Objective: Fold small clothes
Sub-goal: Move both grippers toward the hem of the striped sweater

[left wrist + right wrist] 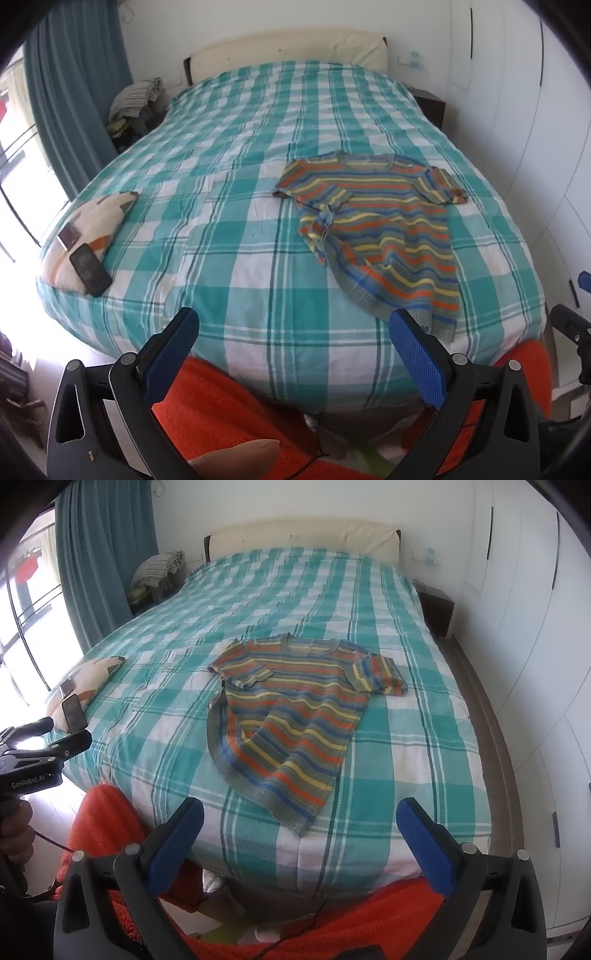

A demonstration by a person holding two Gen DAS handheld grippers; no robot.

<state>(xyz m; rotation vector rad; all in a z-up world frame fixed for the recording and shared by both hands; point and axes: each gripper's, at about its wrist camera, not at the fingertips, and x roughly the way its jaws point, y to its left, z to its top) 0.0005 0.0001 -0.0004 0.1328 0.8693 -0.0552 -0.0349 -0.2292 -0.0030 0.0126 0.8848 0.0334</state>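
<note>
A small striped knit sweater [384, 225] in orange, yellow, blue and grey lies spread on the teal checked bedspread [229, 221], hem toward the bed's foot, its left sleeve folded in. In the right wrist view the sweater [291, 716] lies ahead of the fingers. My left gripper [293, 332] hangs open over the foot edge of the bed, to the sweater's left, with nothing between its blue pads. My right gripper [300, 821] is open too, just short of the hem, holding nothing. The left gripper [55, 738] also shows at the left edge of the right wrist view.
A patterned cushion [88, 229] with two phones [90, 269] on it sits at the bed's left edge. Orange fleece fabric [221, 406] lies below the foot of the bed. Teal curtains [74, 92], a clothes pile [136, 99], a dark nightstand [430, 107] and white wardrobes [535, 664] surround the bed.
</note>
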